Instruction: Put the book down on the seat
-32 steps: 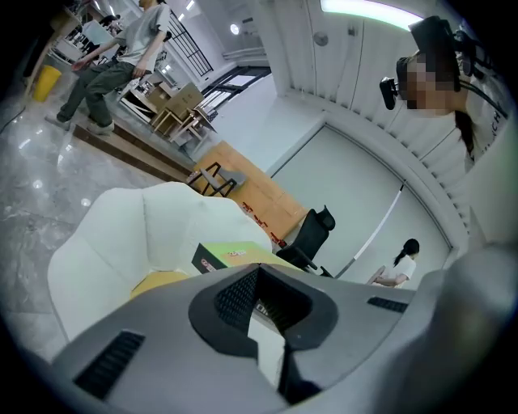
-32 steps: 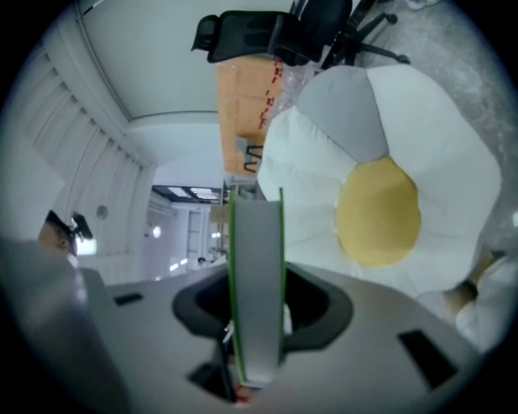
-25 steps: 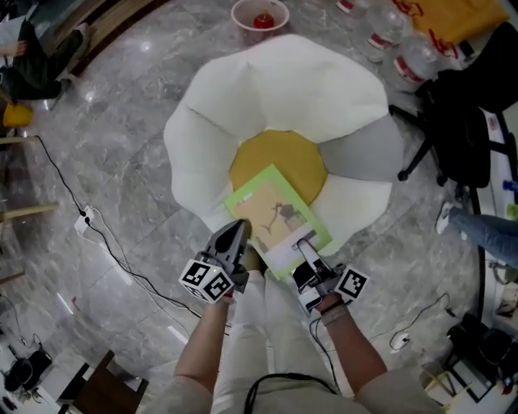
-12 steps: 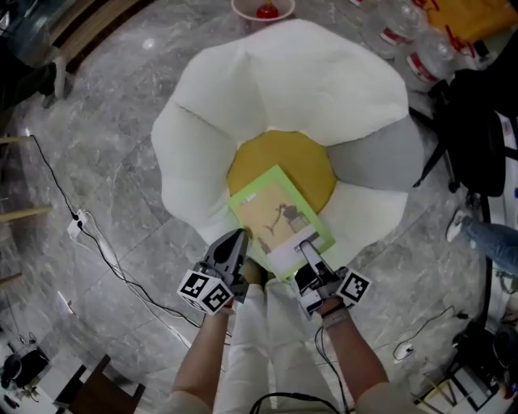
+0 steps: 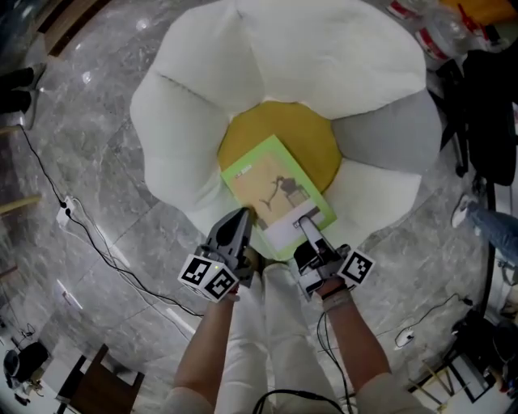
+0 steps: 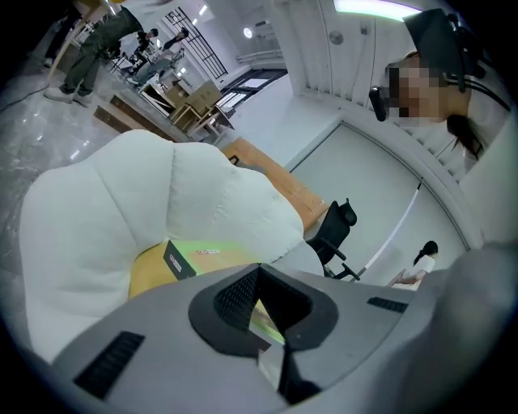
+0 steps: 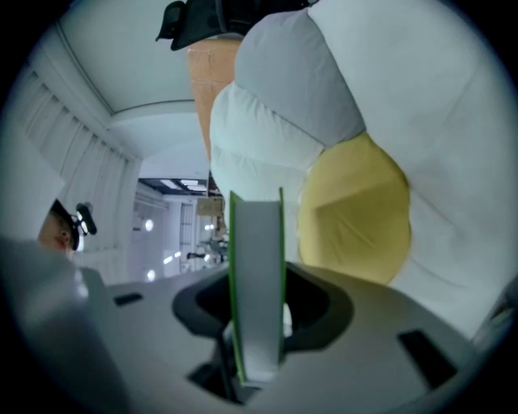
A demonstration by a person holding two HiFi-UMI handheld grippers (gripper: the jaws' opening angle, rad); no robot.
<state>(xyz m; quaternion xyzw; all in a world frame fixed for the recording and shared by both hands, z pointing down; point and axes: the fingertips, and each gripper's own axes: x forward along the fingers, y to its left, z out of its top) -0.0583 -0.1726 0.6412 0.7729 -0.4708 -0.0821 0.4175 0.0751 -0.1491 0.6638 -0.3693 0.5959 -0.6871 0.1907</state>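
Observation:
A green book (image 5: 275, 194) with a white band along its near edge hangs over the front of a flower-shaped seat (image 5: 324, 48) that has white petals, one grey petal and a yellow centre (image 5: 279, 133). My right gripper (image 5: 304, 231) is shut on the book's near edge; in the right gripper view the book (image 7: 257, 267) stands edge-on between the jaws of the right gripper (image 7: 257, 331), with the yellow centre (image 7: 356, 210) beyond. My left gripper (image 5: 241, 218) rests at the book's left edge, jaws nearly together. In the left gripper view the book (image 6: 202, 255) lies past the left gripper (image 6: 263, 323).
Grey marble floor surrounds the seat. A cable (image 5: 89, 234) trails across the floor on the left. A black office chair (image 5: 486, 105) and plastic bottles (image 5: 441, 24) stand at the right and top right. The person's legs (image 5: 259, 340) are below the grippers.
The seat has come closer and fills more of the head view. Both grippers have carried the book forward, so it now reaches further over the yellow centre.

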